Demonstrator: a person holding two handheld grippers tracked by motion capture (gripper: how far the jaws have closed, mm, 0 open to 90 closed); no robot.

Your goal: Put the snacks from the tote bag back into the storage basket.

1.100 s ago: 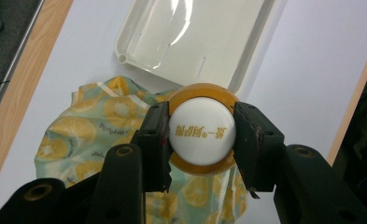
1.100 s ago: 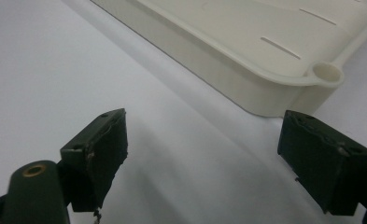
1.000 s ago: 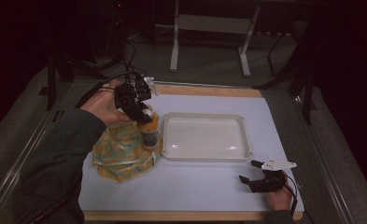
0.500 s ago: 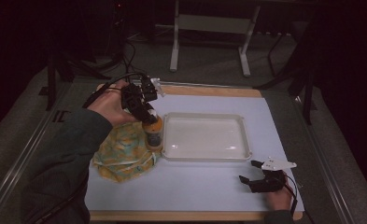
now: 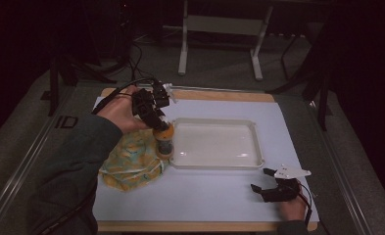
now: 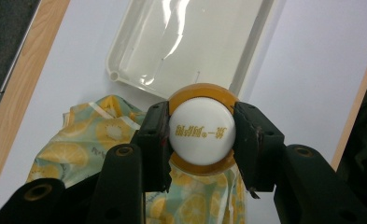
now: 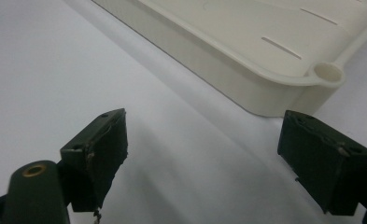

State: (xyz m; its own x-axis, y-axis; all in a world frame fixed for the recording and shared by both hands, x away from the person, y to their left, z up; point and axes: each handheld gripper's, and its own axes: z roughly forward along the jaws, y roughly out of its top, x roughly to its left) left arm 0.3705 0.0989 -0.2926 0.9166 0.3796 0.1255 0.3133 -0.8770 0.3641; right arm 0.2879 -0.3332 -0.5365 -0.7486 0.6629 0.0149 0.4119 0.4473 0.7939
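Orange plastic with a white cap, the small bottle (image 6: 201,130) sits clamped by that cap in my left gripper (image 5: 156,120), hanging upright just over the near-left rim of the white tray (image 5: 258,147) with the lemon-print cloth (image 5: 126,164) below and behind it. I judge it light and rigid but smooth — the cap could twist or slip, so the squarer grip is lower, around the neck. My right gripper (image 7: 204,154) rests wide apart and empty on the table (image 5: 204,198), just off the tray's corner.

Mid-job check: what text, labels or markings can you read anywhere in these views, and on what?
"ID": pale letters on the dark floor left of the table.
Orange print across the white cap of the orange-rimmed bottle, held in the left gripper: too blurred to read.
Small print on the lemon-patterned cloth: too small to read.
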